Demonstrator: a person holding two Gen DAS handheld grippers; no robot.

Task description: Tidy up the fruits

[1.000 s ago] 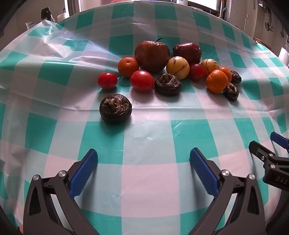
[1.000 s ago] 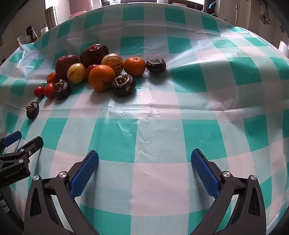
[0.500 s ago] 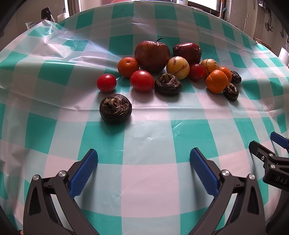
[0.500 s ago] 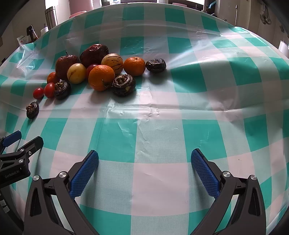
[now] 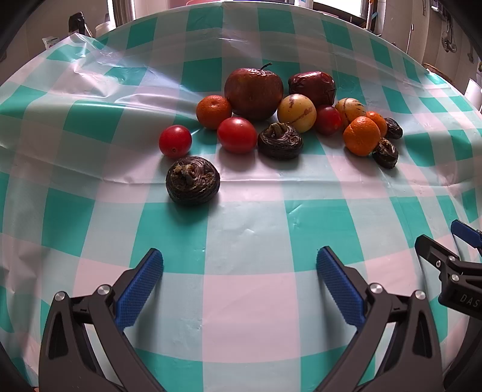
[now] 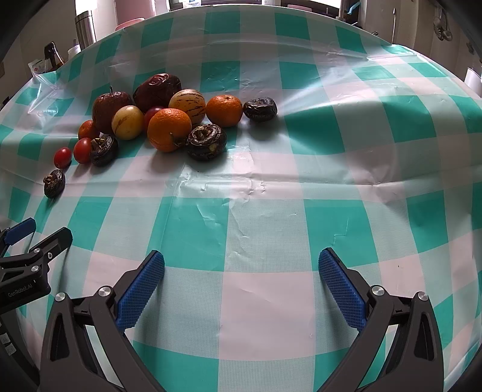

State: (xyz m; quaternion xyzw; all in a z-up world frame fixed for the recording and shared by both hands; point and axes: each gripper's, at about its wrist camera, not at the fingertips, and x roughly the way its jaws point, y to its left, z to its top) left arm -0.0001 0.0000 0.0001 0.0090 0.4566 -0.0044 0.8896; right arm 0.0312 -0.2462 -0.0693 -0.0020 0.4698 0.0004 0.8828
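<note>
A cluster of fruit lies on the teal-and-white checked tablecloth (image 5: 247, 223). In the left wrist view I see a big red apple (image 5: 253, 89), two red tomatoes (image 5: 175, 141) (image 5: 237, 134), a tangerine (image 5: 213, 112), a yellow fruit (image 5: 296, 112), an orange (image 5: 361, 136) and dark water chestnuts, the nearest one (image 5: 192, 180) lying apart in front. My left gripper (image 5: 239, 282) is open and empty, well short of the fruit. In the right wrist view the same pile, led by an orange (image 6: 169, 129) and a dark chestnut (image 6: 206, 141), sits far left. My right gripper (image 6: 241, 283) is open and empty.
The right gripper's tip (image 5: 446, 265) shows at the right edge of the left wrist view; the left gripper's tip (image 6: 33, 250) shows at the left edge of the right wrist view. A steel flask (image 6: 85, 29) and bottles stand beyond the table's far-left edge.
</note>
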